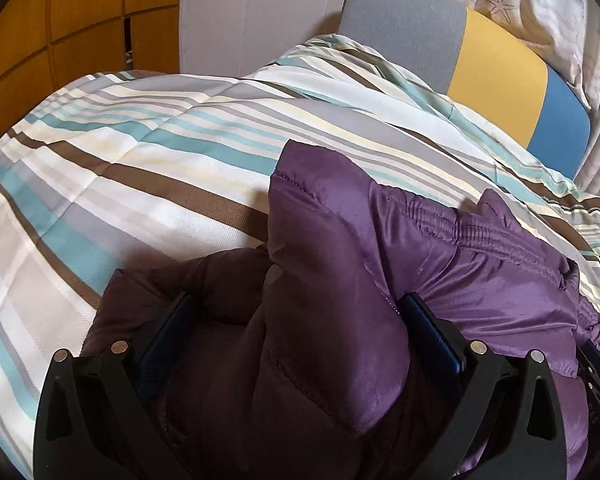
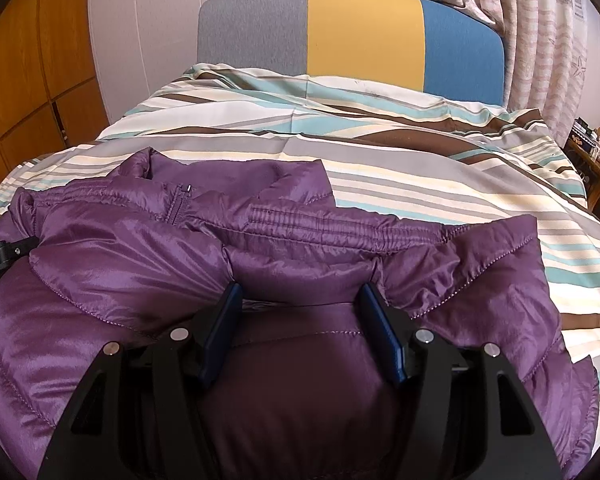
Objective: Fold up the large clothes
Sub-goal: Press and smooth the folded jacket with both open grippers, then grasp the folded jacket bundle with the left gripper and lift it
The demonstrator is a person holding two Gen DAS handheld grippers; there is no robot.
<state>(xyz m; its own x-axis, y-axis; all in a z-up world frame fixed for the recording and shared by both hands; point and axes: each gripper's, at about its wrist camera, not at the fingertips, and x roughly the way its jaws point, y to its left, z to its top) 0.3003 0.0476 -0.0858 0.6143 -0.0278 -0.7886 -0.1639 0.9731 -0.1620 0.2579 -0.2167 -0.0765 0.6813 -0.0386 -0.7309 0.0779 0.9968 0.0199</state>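
Purple puffer jacket (image 2: 148, 248): spread on the striped bedspread (image 2: 440, 184), bunched beneath and ahead of both claws. Left claw (image 1: 292, 308): clamped on a thick raised fold of jacket. Right claw (image 2: 300, 298): closed on padded jacket fabric. Headboard (image 2: 364, 36), grey-yellow-blue: well beyond both claws.

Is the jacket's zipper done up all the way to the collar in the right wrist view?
No: the zipper pull on the purple jacket sits below the collar, which lies spread open.
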